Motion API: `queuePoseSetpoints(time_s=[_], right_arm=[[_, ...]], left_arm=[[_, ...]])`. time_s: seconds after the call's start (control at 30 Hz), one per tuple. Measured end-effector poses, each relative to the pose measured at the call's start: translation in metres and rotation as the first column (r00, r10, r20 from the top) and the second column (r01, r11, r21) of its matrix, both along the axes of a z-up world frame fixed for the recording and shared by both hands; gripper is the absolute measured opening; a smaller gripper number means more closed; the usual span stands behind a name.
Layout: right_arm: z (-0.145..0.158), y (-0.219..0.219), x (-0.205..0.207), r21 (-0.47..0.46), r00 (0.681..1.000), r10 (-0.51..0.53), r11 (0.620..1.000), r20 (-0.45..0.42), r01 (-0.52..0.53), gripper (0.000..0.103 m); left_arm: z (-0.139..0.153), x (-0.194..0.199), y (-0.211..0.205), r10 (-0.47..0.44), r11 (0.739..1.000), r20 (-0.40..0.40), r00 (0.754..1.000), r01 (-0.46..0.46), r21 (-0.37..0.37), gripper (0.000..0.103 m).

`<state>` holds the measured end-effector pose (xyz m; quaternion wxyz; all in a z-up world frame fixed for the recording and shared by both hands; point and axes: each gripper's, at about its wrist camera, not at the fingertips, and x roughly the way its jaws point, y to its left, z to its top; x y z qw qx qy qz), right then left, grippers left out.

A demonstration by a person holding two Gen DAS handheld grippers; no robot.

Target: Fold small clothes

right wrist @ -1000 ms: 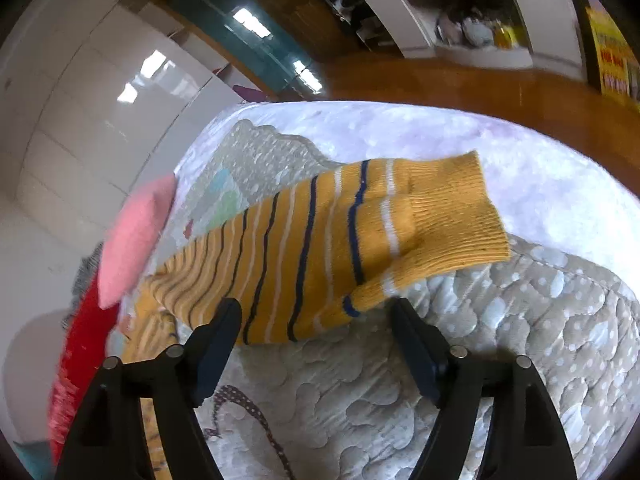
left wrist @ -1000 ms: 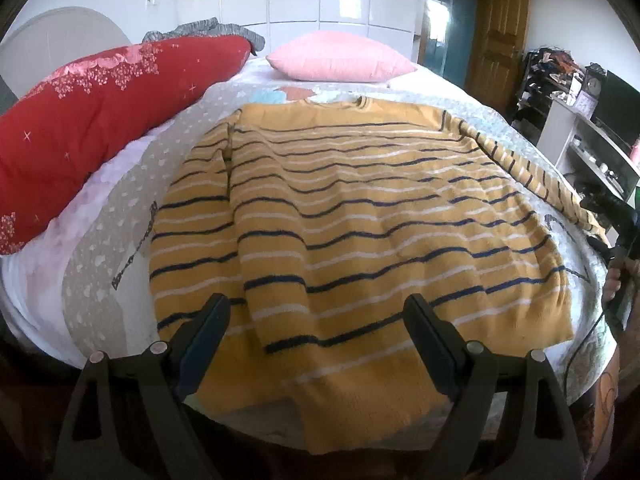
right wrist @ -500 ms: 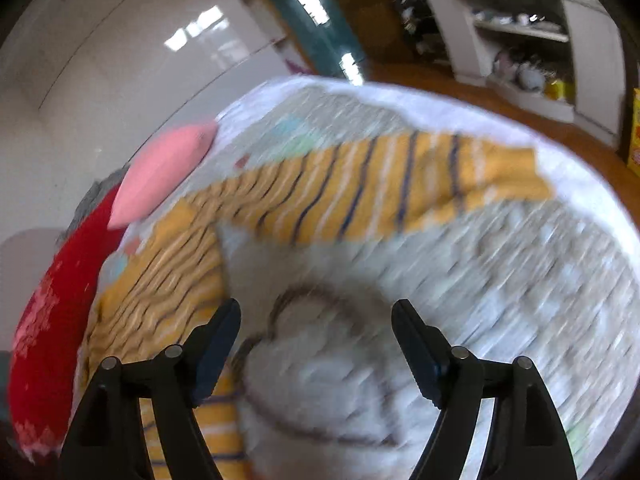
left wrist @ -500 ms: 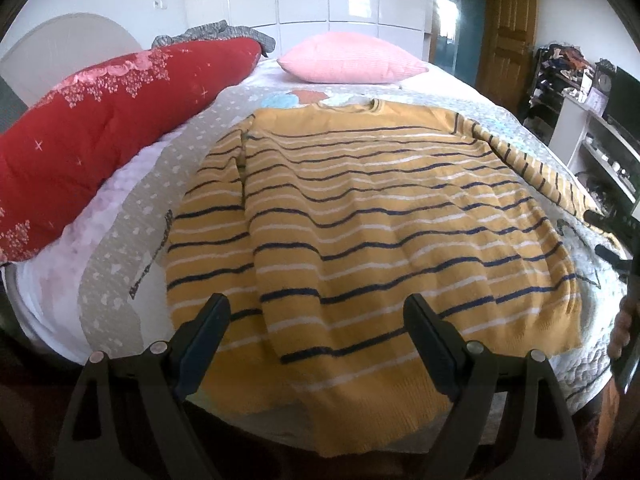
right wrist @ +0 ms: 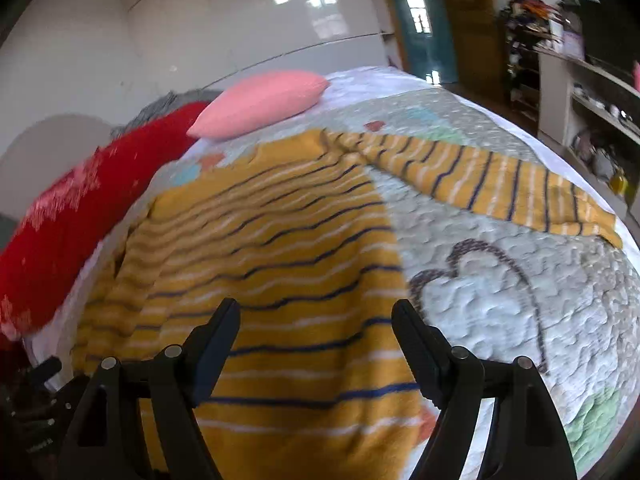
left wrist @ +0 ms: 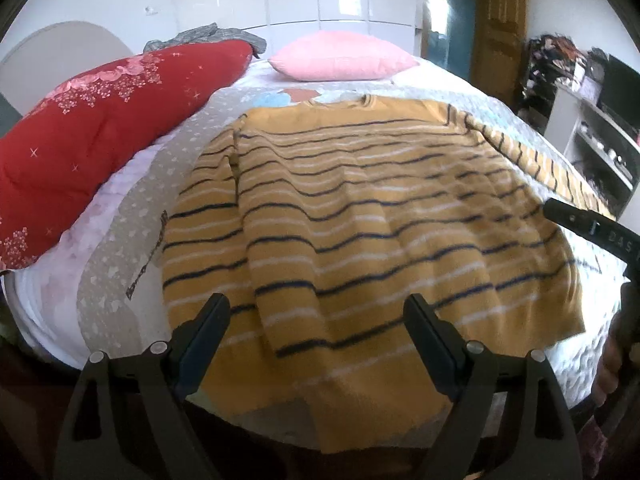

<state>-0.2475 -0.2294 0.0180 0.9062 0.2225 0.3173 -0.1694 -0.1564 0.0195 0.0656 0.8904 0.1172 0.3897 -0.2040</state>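
Note:
A yellow sweater (left wrist: 360, 232) with navy and white stripes lies flat on the quilted bed, collar at the far end. Its left sleeve (left wrist: 200, 240) is folded down along the body; its right sleeve (right wrist: 500, 184) stretches out to the right across the quilt. My left gripper (left wrist: 316, 312) is open and empty, above the sweater's hem. My right gripper (right wrist: 316, 316) is open and empty, over the sweater's lower right part (right wrist: 280, 280). Part of the right gripper's finger (left wrist: 592, 228) shows at the right edge of the left wrist view.
A red bolster (left wrist: 100, 132) lies along the bed's left side, with a pink pillow (left wrist: 340, 60) at the head. The grey quilt (right wrist: 500, 300) has a heart drawn on it. Shelves (right wrist: 592, 100) and a door (left wrist: 496, 20) stand to the right.
My right gripper has swung left, away from the right sleeve's cuff, and now faces the sweater's body. My left gripper has drawn back slightly and stays open.

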Motion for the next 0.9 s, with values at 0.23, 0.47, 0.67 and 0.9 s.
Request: queuePoseSetpoints(time_s=[0.23, 0.47, 0.67, 0.9], right_arm=[[-0.001, 0.027, 0.010, -0.071, 0.998, 0.051, 0.996, -0.037, -0.054, 0.082], [0.000, 0.032, 0.012, -0.089, 0.997, 0.062, 0.994, -0.055, -0.067, 0.083], [-0.002, 0.024, 0.012, -0.074, 0.997, 0.051, 0.996, -0.064, -0.056, 0.084], [-0.010, -0.038, -0.006, -0.024, 0.992, -0.108, 0.994, -0.061, 0.106, 0.084]], left_arm=[[-0.005, -0.003, 0.011, 0.019, 1.000, -0.016, 1.000, -0.019, -0.011, 0.088], [-0.006, -0.004, 0.018, 0.033, 0.999, -0.025, 0.999, -0.034, -0.020, 0.088], [-0.009, 0.001, 0.019, 0.036, 0.999, -0.048, 0.998, -0.037, -0.028, 0.088], [-0.009, 0.021, 0.014, 0.040, 0.996, -0.027, 0.999, -0.042, -0.073, 0.088]])
